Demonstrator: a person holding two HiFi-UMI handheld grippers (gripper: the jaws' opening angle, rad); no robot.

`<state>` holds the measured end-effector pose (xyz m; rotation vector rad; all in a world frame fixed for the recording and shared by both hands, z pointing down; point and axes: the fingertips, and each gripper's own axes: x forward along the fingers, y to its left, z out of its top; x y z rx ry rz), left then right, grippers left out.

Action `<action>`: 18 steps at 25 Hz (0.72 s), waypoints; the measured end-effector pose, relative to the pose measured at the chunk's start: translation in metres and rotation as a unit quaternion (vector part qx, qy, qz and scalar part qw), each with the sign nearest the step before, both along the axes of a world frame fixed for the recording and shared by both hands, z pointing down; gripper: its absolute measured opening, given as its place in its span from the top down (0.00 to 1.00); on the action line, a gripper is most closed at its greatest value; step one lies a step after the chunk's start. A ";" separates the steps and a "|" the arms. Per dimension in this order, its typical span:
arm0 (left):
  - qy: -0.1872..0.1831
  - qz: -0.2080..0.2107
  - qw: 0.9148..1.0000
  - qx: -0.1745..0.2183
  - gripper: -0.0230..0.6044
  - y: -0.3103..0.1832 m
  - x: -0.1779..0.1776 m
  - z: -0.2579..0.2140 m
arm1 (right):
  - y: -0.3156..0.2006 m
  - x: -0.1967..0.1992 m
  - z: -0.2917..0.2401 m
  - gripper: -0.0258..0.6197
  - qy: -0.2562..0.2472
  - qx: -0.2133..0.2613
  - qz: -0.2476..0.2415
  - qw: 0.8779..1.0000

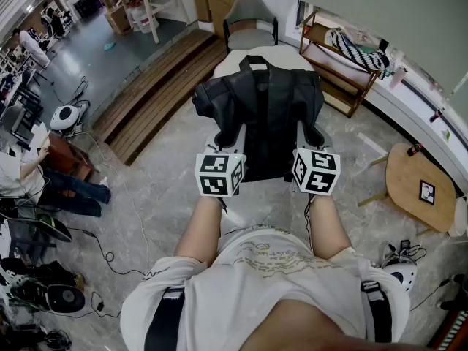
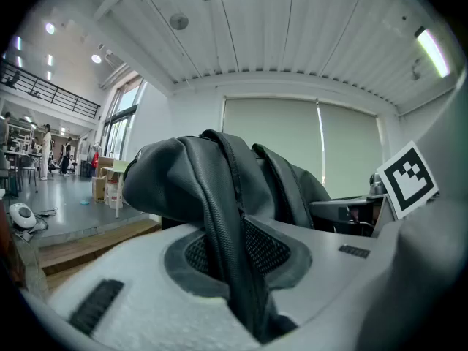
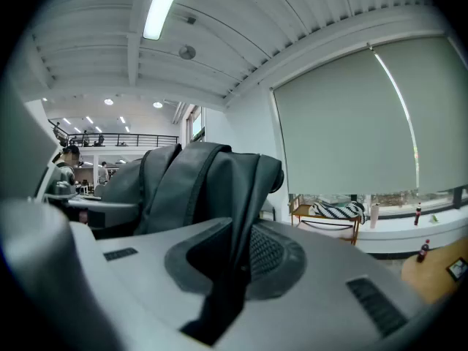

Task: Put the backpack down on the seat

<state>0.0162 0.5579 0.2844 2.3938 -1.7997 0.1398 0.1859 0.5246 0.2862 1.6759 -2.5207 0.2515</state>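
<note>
Two grippers held one bag up in the air, in front of the chair. The grey padded chair [image 1: 250,12] stood just past the bag, and only a bit of its pale cream seat [image 1: 225,64] showed. The soft black backpack [image 1: 259,108] hung between the grippers and blocked most of the seat. The left gripper [image 1: 221,143] was pinched tight on a black shoulder strap [image 2: 227,218], with its jaws a little apart around it. The right gripper [image 1: 311,136] was pinched even closer on the other black strap [image 3: 238,196].

To do this step well, I think both hands should go forward and down together. That way the bag stays level and lands in the middle of the seat. The jaws should let go only when the bag sits on the seat and does not tip.

Most of the seat was hidden. I could not tell if the bottom of the bag touched it yet. Both gripper views showed only the bag and the ceiling, not the chair.
</note>
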 end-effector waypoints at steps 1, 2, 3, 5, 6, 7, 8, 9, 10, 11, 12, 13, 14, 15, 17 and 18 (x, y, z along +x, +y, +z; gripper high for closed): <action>0.001 0.000 1.000 0.000 0.83 0.000 -0.004 0.000 | 0.000 -0.003 0.001 0.88 0.001 0.000 0.001 1.000; 0.002 0.001 1.000 -0.001 0.83 -0.001 -0.007 0.001 | 0.000 -0.007 0.002 0.88 0.002 0.000 0.002 1.000; 0.004 0.001 1.000 -0.001 0.83 -0.001 -0.010 0.001 | 0.000 -0.009 0.003 0.88 0.003 0.000 0.003 1.000; 0.007 0.000 1.000 -0.004 0.83 -0.003 -0.014 0.004 | 0.000 -0.013 0.005 0.88 0.006 -0.001 0.003 1.000; 0.008 -0.001 1.000 -0.006 0.83 -0.004 -0.015 0.006 | 0.000 -0.014 0.006 0.88 0.008 -0.003 0.003 1.000; 0.010 -0.001 1.000 -0.009 0.83 -0.004 -0.016 0.008 | 0.000 -0.015 0.008 0.88 0.009 -0.005 0.003 1.000; 0.010 -0.001 1.000 -0.011 0.83 -0.004 -0.018 0.010 | 0.000 -0.016 0.010 0.88 0.009 -0.007 0.003 1.000; 0.010 0.000 1.000 -0.013 0.83 -0.004 -0.019 0.012 | 0.001 -0.017 0.011 0.88 0.010 -0.010 0.004 1.000; 0.010 0.001 1.000 -0.015 0.83 -0.005 -0.019 0.013 | 0.002 -0.018 0.013 0.88 0.010 -0.011 0.005 1.000; 0.008 0.003 1.000 -0.015 0.83 -0.005 -0.020 0.013 | 0.002 -0.019 0.014 0.88 0.011 -0.013 0.007 1.000; 0.007 0.005 1.000 -0.015 0.83 -0.006 -0.020 0.014 | 0.003 -0.019 0.014 0.88 0.011 -0.014 0.008 1.000; 0.006 0.006 1.000 -0.014 0.83 -0.006 -0.021 0.014 | 0.003 -0.020 0.015 0.88 0.010 -0.015 0.009 1.000; 0.006 0.007 1.000 -0.014 0.83 -0.006 -0.022 0.014 | 0.003 -0.021 0.015 0.88 0.008 -0.016 0.009 1.000; 0.006 0.008 1.000 -0.014 0.83 -0.006 -0.024 0.014 | 0.003 -0.022 0.015 0.88 0.007 -0.016 0.009 1.000; 0.007 0.009 1.000 -0.013 0.83 -0.007 -0.028 0.014 | 0.004 -0.026 0.014 0.88 0.006 -0.014 0.009 1.000; 0.008 0.010 1.000 -0.013 0.83 -0.007 -0.031 0.014 | 0.004 -0.029 0.013 0.88 0.006 -0.013 0.010 1.000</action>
